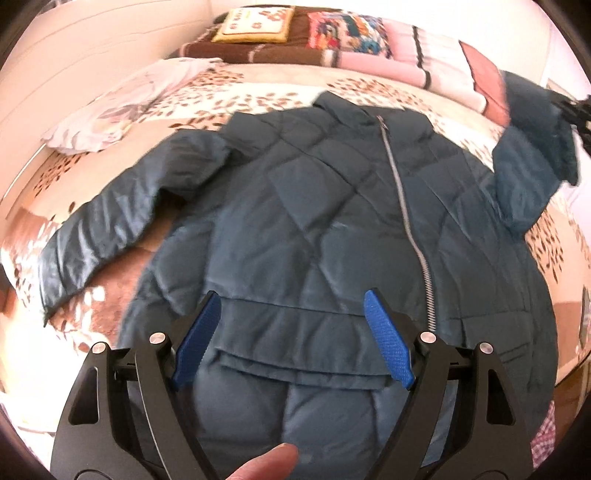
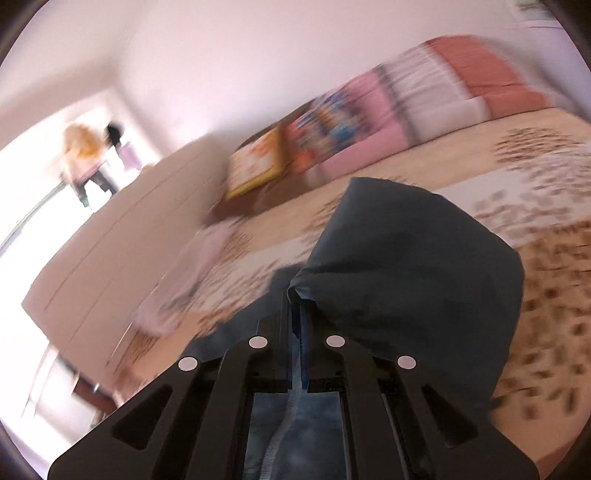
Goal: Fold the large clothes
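- A dark teal quilted jacket (image 1: 317,206) lies spread front-up on a bed with a leaf-print bedspread (image 1: 258,96), its silver zipper (image 1: 402,206) running from the collar down toward the hem.
- The left gripper (image 1: 291,339) hangs over the jacket's lower part, its blue-padded fingers (image 1: 388,339) spread wide and released, nothing pinched between them; a flap of the hem shows in the gap.
- A fingertip of the person's hand (image 1: 266,465) shows below the fingers, at the bottom edge.
- The jacket's one sleeve (image 1: 110,218) lies flat, well out to the left of the left fingers; the other sleeve (image 1: 532,147) is lifted off the bed, far up and to the right of them.
- The right gripper (image 2: 299,317) is clenched on the jacket's fabric (image 2: 413,266), which bunches up just ahead of and to the right of its fingertips; this view is blurred.
- Beyond the fingers, pillows (image 1: 255,22) and folded blankets (image 1: 402,51) line the far end of the bed.
- A white garment (image 1: 122,107) lies crumpled up and left of the left fingers.
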`<state>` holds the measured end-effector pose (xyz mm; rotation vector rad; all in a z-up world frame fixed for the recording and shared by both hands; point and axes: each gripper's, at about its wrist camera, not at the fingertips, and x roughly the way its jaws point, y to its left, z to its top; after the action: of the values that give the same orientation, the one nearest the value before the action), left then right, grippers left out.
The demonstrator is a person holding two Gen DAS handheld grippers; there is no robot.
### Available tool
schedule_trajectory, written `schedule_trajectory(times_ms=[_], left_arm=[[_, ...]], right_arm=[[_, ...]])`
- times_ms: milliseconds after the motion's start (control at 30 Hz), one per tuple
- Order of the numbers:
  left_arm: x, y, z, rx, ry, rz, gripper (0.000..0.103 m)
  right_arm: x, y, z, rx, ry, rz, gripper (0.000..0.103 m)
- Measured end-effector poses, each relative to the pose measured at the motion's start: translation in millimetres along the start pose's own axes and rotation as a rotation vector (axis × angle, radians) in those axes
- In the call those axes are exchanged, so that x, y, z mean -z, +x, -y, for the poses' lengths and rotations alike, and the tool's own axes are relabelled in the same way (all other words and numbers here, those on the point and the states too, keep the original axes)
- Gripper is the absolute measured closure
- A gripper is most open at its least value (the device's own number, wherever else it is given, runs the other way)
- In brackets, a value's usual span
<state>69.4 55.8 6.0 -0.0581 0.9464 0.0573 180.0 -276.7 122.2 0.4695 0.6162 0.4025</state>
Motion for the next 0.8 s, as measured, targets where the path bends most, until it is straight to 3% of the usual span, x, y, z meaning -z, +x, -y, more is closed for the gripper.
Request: schedule_trajectory(times_ms=[167,300,433,500,533,600,700,800], left_arm=[[-1,-3,-27,-0.015,-0.034,0.021,0.024],[-2,-2,-42,-0.025,-0.048,0.032,0.024],[-9,2,-44,-0.019,-0.046,0.039,0.024],[-13,4,-41,-0.008,-0.042,0.043,0.024],[-16,4,-38,-0.001,-0.039,0.046,0.024],[-22,5,-29,0.011,-0.031,0.053,0.024],[-33,4,-8,0.051,0.018,0.076,0.024],[-47,3,24,0.115,0.105,0.107,0.024]], right_arm=[[45,79,-41,-0.059,0.006,-0.176,0.099],[89,127,-48,0.028,0.01,-0.308,0.098],[120,157,-33,0.088,0.064,-0.502,0.091],[125,155,-28,0.058,0.085,-0.522,0.075],[124,152,-27,0.041,0.087,-0.52,0.058],[120,137,-29,0.02,0.07,-0.501,0.04],[116,107,-24,0.014,0.036,-0.454,0.04],[112,75,-8,0.099,0.008,-0.381,0.04]])
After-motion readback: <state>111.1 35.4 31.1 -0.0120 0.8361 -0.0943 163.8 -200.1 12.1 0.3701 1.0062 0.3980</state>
